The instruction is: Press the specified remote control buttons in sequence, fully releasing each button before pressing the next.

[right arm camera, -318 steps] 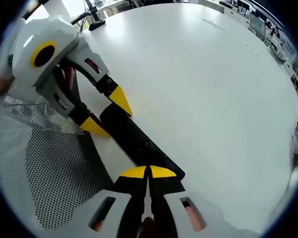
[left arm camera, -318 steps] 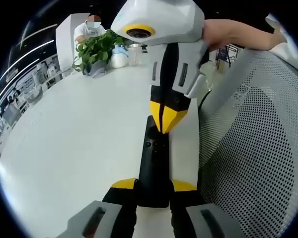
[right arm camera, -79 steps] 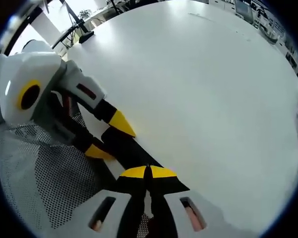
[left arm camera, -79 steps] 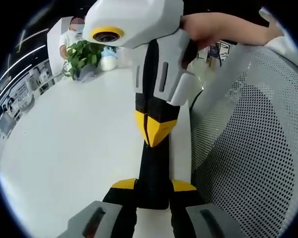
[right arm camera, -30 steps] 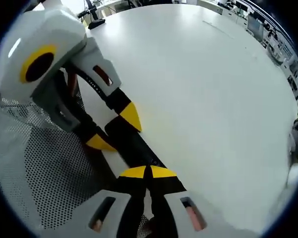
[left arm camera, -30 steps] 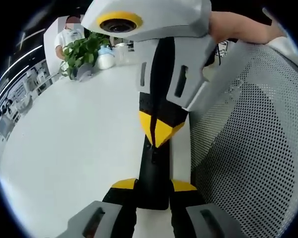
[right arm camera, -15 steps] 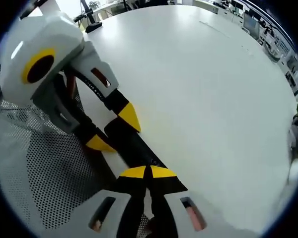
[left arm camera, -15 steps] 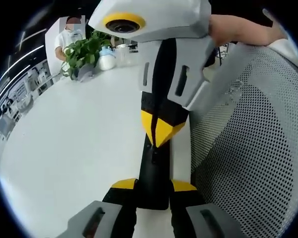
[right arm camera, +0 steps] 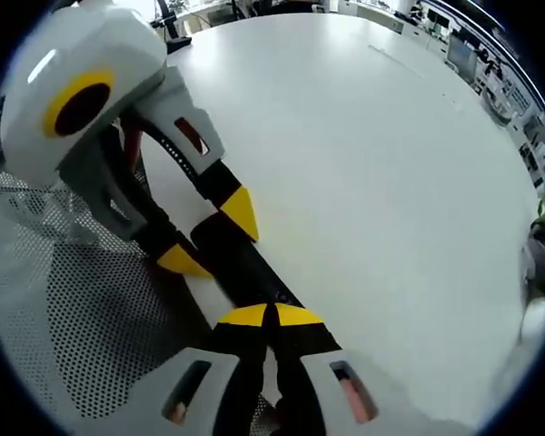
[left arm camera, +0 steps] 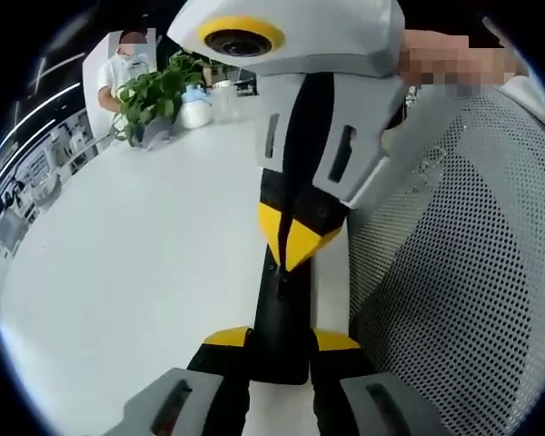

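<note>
Remote (left arm camera: 282,313) lies lengthwise between tools, left tool (left arm camera: 281,339) gripping one end, right tool (right arm camera: 271,316) clenched atop it

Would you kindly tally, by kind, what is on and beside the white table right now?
Remote control: 1
Grippers, left gripper and right gripper: 2
Potted plant: 1
White jug-like vessel: 1
Mesh chair back: 1
Total: 6
</note>
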